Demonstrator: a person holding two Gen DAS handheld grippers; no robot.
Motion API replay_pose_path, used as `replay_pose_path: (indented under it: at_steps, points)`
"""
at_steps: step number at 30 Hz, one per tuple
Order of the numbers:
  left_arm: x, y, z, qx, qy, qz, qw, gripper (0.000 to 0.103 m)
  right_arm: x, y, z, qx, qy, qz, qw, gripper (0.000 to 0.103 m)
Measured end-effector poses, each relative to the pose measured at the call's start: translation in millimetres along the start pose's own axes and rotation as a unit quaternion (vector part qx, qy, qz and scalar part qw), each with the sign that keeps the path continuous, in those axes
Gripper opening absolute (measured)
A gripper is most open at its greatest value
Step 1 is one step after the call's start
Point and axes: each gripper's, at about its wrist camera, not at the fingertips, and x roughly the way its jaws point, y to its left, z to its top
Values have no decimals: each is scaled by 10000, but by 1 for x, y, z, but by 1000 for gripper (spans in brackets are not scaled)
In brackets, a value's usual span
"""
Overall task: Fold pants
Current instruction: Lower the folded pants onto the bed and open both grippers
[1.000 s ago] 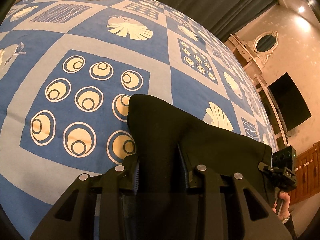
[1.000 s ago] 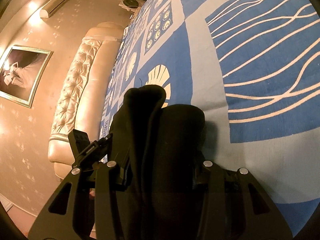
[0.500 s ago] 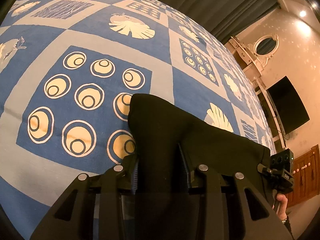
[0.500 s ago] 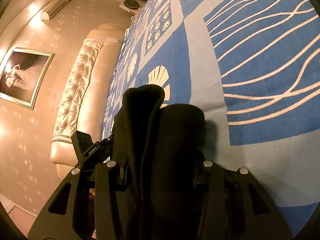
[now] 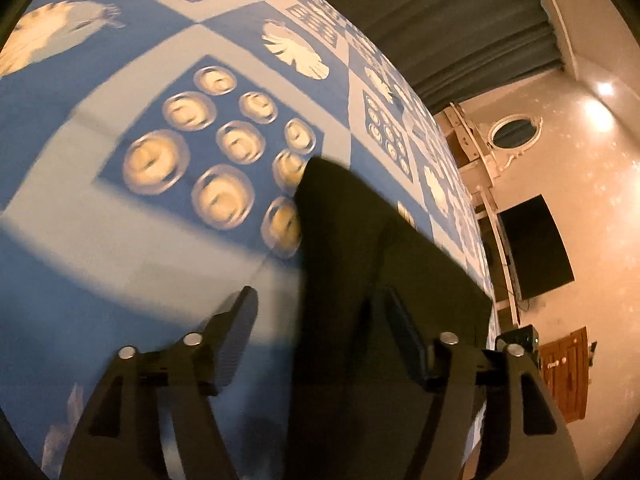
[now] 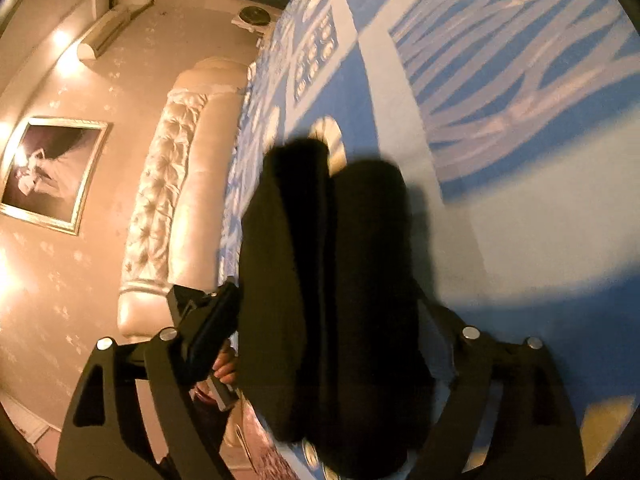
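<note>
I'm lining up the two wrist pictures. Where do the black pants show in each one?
Left wrist: the black pants fill the lower centre, between the opening jaws of the left gripper.
Right wrist: the pants stand in the centre, between the opening jaws of the right gripper.
Shared landmark: the blue patterned bedspread beneath them.

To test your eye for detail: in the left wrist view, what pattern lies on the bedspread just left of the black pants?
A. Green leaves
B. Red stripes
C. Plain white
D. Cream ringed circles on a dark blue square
D: cream ringed circles fill the blue square on the bedspread beside the black pants.
</note>
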Motion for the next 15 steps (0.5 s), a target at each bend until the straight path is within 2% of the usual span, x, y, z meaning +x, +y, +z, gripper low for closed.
replay_pose_path:
  at_steps: [4, 7, 10, 13, 14, 15]
  points:
    - [-25, 6, -44, -68, 177, -132, 9997, 71, -9, 0, -38, -40, 131, -38, 9999, 83]
    - [-34, 2, -67, 7, 202, -91, 9998, 73, -7, 5, -59, -99, 100, -68, 9999, 85]
    - [-29, -6, -76, 47, 185, -88, 9998, 77, -4, 10, -64, -150, -96, -159, 9997, 89]
    - [-19, -11, -75, -96, 212, -136, 9996, 77, 2, 14, -64, -102, -182, -202, 9996, 88]
    - [-16, -13, -76, -100, 259, -133, 9995, 75, 3, 15, -65, -133, -191, -271, 9994, 77]
    - [-13, -18, -78, -36, 266, -24, 9996, 63, 5, 16, -66, -155, -166, -380, 9990, 59]
